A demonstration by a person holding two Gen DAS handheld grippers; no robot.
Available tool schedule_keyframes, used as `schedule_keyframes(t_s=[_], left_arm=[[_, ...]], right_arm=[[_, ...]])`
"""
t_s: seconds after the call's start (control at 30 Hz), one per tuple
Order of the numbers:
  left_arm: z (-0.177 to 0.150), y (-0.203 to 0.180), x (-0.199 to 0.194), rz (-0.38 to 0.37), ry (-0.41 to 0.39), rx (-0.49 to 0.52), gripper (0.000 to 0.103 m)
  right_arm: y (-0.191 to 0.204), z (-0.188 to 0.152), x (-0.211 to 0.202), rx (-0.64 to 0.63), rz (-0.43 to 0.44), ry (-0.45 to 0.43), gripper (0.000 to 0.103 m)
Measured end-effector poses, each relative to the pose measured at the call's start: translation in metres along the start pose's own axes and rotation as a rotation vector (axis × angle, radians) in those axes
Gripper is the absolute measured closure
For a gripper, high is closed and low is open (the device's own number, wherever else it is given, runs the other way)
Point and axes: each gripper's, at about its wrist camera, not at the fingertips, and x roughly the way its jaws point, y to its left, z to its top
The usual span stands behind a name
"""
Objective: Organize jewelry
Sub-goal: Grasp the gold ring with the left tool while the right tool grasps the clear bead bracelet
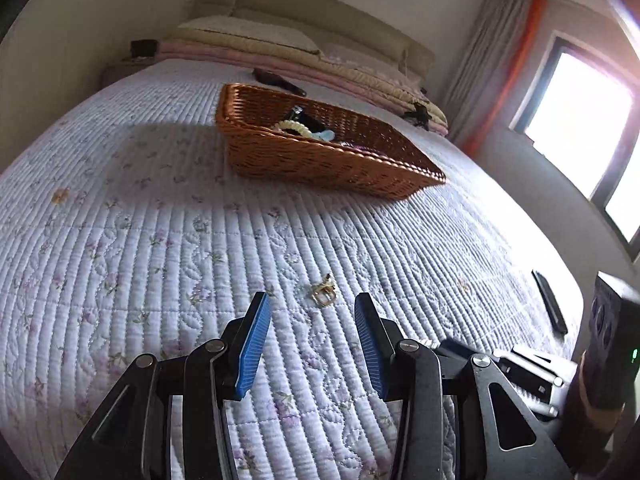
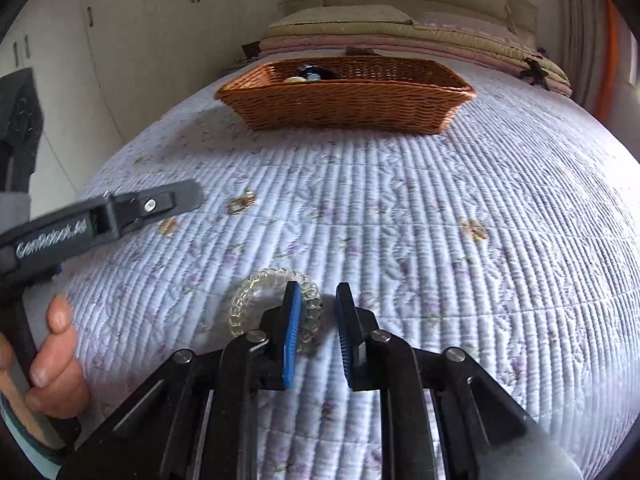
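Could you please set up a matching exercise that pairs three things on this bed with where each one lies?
Things:
1. brown woven wicker basket
2. clear coiled plastic hair ring
3. small gold-coloured metal clasp

Places:
A. on the pale floral quilt, just ahead of the open left tongs
B. far up the bed, near the cream pillows
C. at the tips of the right tongs, its rim partly between them

Pairs: 1-B; 2-C; 3-A

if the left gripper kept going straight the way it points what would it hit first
Most likely the small gold jewelry piece lying just ahead of the left gripper on the quilt; depth is hard to judge.
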Motion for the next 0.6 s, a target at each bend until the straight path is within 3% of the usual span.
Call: schedule_keyframes(t_s=[0.13, 0.23, 0.3, 0.5, 0.6], left_arm=[[0.005, -0.019, 0.017, 0.034, 0.053, 0.084, 0.059], [0.011, -0.028, 0.031, 0.055, 0.085, 0.121, 0.059], [0.011, -0.03, 0.044, 0.081, 0.126, 0.13, 0.059], [0.012, -0.026, 0.046, 0.074, 0.113, 0.119, 0.063], [0.014, -0.029, 0.051, 0.098, 0.111, 0.135, 0.073]], right_arm=[[-0.028, 0.013, 0.005, 0.078, 0.005, 0.022, 0.084], [-0.039, 0.023, 0.006, 0.068, -0.041, 0.016, 0.084], [-0.045, 0.026, 0.01, 0.079, -0.008, 0.029, 0.084], [-0.037, 0.021, 0.01, 0.043, 0.007, 0.017, 0.081], [-0.03, 0.021, 0.013, 0.016, -0.011, 0.02, 0.08]])
